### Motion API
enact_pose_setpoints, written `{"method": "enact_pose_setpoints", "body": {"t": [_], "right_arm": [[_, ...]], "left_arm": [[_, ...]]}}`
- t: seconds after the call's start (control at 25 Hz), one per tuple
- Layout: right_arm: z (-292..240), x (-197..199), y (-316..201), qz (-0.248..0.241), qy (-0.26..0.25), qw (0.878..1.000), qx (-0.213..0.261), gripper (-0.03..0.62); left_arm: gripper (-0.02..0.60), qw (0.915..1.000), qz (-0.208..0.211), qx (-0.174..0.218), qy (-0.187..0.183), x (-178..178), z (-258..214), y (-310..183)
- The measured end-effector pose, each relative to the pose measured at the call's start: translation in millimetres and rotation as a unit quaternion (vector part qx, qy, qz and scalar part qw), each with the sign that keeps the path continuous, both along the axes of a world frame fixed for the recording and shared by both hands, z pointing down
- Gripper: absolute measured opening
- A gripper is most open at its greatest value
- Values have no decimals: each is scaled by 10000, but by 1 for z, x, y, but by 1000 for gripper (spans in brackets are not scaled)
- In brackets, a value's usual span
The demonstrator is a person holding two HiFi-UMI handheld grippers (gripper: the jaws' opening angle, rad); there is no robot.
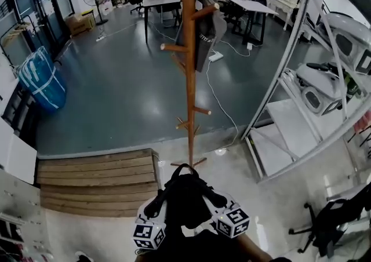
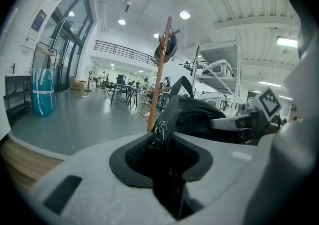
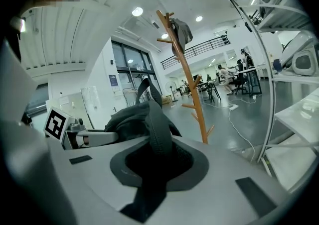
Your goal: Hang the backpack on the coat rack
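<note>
Pinching a black strap edge [image 2: 167, 119] of the backpack [image 2: 199, 114] in the left gripper [image 2: 167, 157], jaws standing narrow with the webbing filling the gap and a metal zip pull [image 2: 159, 130] lying just above the clamp. Gripping a padded shoulder strap [image 3: 157, 129] the same way in the right gripper [image 3: 152, 162], jaws nearly together on it. Holding the backpack up between the two grippers, its dark bulk sitting low in the head view, carry loop [image 1: 184, 168] pointing toward the coat rack [image 1: 189, 81]. Facing that wooden coat rack, which is standing upright just beyond the backpack, pegs sticking out at several heights, a dark garment [image 1: 206, 29] draping from an upper peg. Standing with a slatted wooden platform [image 1: 98, 182] on the left, white metal shelving [image 1: 301, 110] on the right, and a blue wrapped bundle [image 1: 39, 81] well apart at the far left.
</note>
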State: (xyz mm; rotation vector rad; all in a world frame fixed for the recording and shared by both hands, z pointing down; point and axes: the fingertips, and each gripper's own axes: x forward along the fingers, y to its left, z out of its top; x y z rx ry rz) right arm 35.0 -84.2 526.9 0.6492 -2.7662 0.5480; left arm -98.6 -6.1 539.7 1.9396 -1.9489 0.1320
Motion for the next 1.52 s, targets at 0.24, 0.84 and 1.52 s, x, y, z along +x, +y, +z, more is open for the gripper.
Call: {"method": "enact_pose_setpoints", "body": {"t": [0.24,0.84,1.52], "right_arm": [[7,-27,-22,397,37,9992,-73,55],[29,-88,-73,1314,102,9912,-113,55],[62,-121,-106,2165,158,9759,-223,55]], "left_arm": [[100,9990,416,-112,96,-33,6,-33],[100,9896,1421,-219,64,-104,31,-114],[100,9763,2143,-280,92,-142,66,-174]]}}
